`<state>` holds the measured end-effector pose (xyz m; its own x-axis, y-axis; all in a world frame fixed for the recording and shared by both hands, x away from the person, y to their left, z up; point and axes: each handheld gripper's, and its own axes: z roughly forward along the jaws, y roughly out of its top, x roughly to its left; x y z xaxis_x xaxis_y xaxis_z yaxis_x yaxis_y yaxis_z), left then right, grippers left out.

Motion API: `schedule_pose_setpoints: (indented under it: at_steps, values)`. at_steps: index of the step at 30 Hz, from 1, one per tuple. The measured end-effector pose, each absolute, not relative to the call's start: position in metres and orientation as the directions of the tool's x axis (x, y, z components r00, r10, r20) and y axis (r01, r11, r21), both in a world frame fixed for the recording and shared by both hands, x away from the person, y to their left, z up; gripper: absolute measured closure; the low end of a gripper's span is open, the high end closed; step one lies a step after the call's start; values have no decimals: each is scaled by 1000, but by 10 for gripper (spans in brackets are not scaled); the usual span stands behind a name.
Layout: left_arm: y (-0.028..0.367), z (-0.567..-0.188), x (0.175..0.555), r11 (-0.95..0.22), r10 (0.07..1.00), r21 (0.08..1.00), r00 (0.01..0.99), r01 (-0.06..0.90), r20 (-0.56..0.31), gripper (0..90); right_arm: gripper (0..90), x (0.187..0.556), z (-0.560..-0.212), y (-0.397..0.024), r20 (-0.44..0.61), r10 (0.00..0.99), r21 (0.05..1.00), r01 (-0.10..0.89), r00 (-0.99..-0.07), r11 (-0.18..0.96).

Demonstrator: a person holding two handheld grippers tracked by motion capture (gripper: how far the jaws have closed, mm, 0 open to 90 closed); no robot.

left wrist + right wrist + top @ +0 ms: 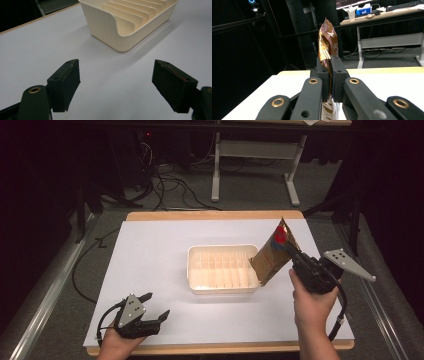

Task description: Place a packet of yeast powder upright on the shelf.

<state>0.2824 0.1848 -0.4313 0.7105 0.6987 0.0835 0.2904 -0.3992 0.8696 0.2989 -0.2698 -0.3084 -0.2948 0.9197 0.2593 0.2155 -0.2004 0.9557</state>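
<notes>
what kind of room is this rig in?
Probably a lab or office workspace, not a home. A white-topped table stands on grey carpet, loose cables trail past a white desk frame, and the right gripper view shows a desk with a monitor.

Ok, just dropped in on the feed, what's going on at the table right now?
A person works with tongs in each hand. The right tongs are clamped on a brown snack packet and hold it up in the air, its lower corner over the right end of the cream slotted tray. The left tongs sit open near the front left of the white table, holding nothing. No packet is in the tray's slots.
</notes>
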Motion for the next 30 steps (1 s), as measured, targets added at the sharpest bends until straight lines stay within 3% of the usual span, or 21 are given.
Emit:
schedule_pose_setpoints:
  at_steps: [30]
  values:
    - [186,-431,282,-392,697,873,713,289,77,229,885,353,-329,-230,243,945,945,274,-219,-179]
